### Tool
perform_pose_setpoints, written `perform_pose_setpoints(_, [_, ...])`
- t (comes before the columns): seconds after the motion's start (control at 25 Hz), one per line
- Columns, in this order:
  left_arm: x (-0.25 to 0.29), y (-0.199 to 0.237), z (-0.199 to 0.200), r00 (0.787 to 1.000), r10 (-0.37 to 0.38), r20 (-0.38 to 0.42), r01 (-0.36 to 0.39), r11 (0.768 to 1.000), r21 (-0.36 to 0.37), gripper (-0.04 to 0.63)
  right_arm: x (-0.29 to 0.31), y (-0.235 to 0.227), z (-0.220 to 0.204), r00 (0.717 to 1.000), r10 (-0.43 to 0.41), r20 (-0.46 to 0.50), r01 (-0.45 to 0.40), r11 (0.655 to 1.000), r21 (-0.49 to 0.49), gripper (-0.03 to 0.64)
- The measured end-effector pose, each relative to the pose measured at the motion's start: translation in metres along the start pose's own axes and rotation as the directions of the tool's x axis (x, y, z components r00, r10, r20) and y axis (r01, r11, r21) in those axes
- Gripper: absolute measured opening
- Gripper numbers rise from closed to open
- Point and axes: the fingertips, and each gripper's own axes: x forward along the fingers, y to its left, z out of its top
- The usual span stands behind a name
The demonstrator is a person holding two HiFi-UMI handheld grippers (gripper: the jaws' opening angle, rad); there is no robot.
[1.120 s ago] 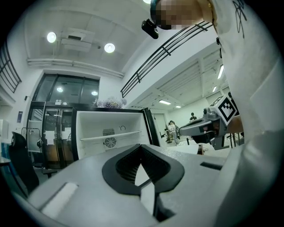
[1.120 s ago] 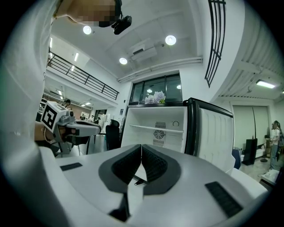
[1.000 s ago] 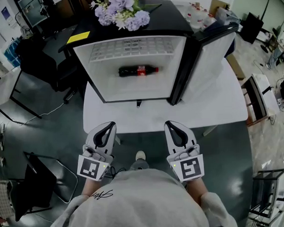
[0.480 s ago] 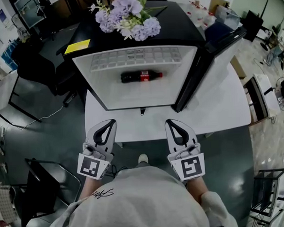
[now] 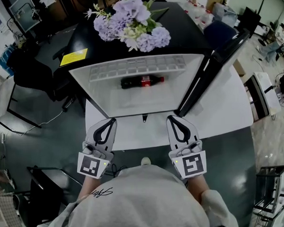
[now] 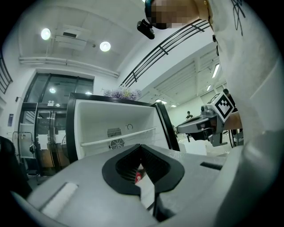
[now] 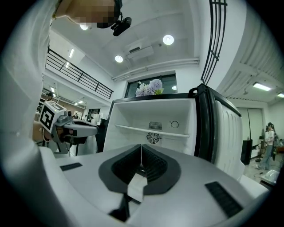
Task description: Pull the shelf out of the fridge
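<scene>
You face the open fridge (image 5: 132, 94), which stands on a white desk (image 5: 222, 114) with its door (image 5: 214, 67) swung wide on the fridge's right side. The shelf (image 5: 136, 67) sits in place inside the fridge, a white grid rack across the upper part of the compartment. A cola bottle (image 5: 142, 81) lies on its side below the shelf. A bunch of lilac flowers (image 5: 131, 22) rests on top of the fridge, with a yellow note (image 5: 74, 57) at the top's left corner. Your left gripper (image 5: 111, 121) and right gripper (image 5: 171, 118) are side by side in front of the fridge, over the desk's near edge, both pointing at the opening and clear of it. The fingers of each are clenched together on nothing.
</scene>
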Motion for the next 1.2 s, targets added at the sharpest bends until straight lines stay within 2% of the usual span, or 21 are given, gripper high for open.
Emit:
perform_pose_setpoints(0.28, [0.017,0.012,-0.008,1.0,-0.03,-0.01,0.03,0.999,0.023,0.005,0.021,-0.007,-0.005,1.0,-0.015,-0.006,0.015,1.0,0.002,0.012])
perform_pose_setpoints(0.68, [0.04,0.024,0.004,1.0,0.005,0.0,-0.005,0.998,0.064,0.005,0.048,-0.024,0.013,0.999,0.042,0.006,-0.041,0.996,-0.085,0.012])
perform_pose_setpoints(1.04, [0.061,0.035,0.014,0.998,0.022,-0.057,-0.011,0.981,0.192,0.005,0.076,-0.025,0.03,0.992,0.121,-0.027,-0.124,0.96,-0.25,0.014])
perform_pose_setpoints(1.12, [0.067,0.037,0.016,0.997,0.031,-0.069,-0.016,0.976,0.216,0.005,0.082,-0.025,0.034,0.991,0.133,-0.03,-0.135,0.945,-0.298,0.015])
perform_pose_setpoints(1.2, [0.074,0.04,0.023,0.998,0.031,-0.058,-0.013,0.961,0.276,0.005,0.088,-0.025,0.038,0.989,0.14,-0.037,-0.144,0.92,-0.366,0.016])
